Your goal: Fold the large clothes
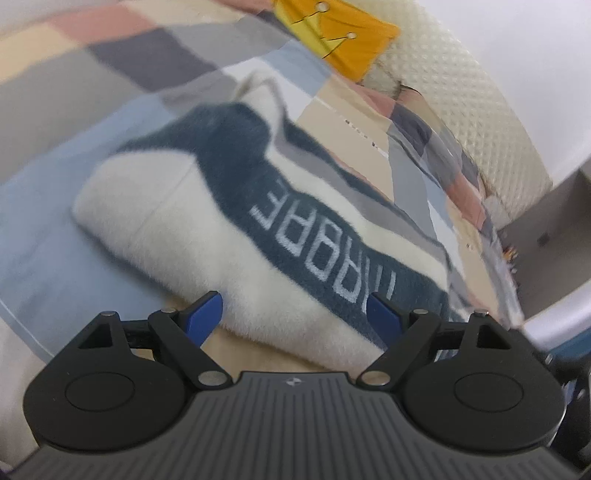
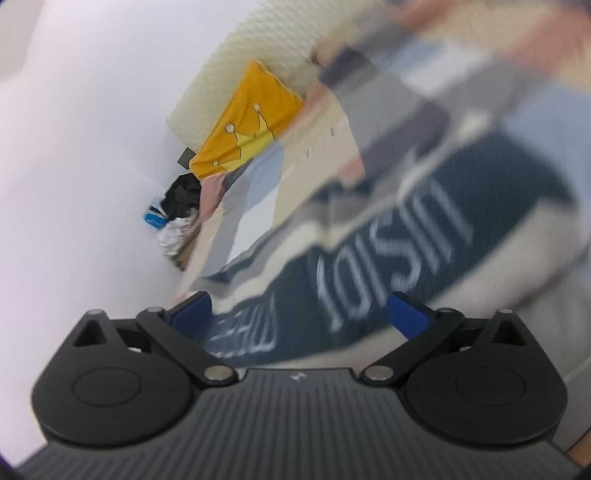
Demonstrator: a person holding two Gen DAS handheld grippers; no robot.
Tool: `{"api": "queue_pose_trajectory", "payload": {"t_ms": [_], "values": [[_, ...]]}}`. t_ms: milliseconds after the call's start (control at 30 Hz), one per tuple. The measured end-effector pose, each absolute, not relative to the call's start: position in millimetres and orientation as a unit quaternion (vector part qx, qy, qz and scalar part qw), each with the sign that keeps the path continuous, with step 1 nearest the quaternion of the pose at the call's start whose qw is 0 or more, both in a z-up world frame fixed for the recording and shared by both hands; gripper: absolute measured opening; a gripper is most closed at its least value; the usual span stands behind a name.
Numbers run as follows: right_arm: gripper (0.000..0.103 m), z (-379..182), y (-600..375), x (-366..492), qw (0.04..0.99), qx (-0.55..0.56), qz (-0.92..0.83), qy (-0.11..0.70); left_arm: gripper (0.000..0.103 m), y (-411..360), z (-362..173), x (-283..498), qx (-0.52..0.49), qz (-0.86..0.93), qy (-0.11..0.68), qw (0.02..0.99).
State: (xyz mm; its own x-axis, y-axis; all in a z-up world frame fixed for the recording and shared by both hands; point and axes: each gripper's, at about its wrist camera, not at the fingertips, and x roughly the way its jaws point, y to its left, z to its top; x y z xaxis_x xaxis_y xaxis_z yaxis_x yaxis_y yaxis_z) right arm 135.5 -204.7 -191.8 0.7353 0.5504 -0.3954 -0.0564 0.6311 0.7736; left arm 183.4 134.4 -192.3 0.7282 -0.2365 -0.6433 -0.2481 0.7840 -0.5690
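A fluffy cream garment (image 1: 177, 229) with a dark teal band and pale lettering lies folded into a thick bundle on a patchwork bedspread (image 1: 74, 155). My left gripper (image 1: 295, 314) hovers at its near edge, jaws wide apart, blue fingertips (image 1: 207, 314) either side of the cloth without pressing it. In the blurred, tilted right wrist view the same garment (image 2: 424, 251) fills the right side. My right gripper (image 2: 299, 314) stands open over its lettered band, and nothing is pinched between its blue fingertips (image 2: 408, 314).
A yellow cushion (image 1: 343, 33) with a crown drawing leans on a cream quilted headboard (image 1: 461, 74) at the bed's far end. A white wall (image 2: 74, 147) runs beside the bed, with a dark pile of items (image 2: 177, 206) at its foot. A grey rail (image 1: 554, 314) shows at right.
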Motion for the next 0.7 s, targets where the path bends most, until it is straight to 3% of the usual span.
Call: {"api": "queue_pose_trajectory", "payload": {"t_ms": [367, 700], "values": [[0.103, -250, -170, 150, 0.734, 0.501, 0.201, 0.412, 0.088, 152, -223, 195, -0.419, 0.013, 0.402, 0.814], [0.103, -258, -174, 165, 0.743, 0.534, 0.15, 0.376, 0.088, 155, -230, 200, -0.435, 0.027, 0.402, 0.805]]}}
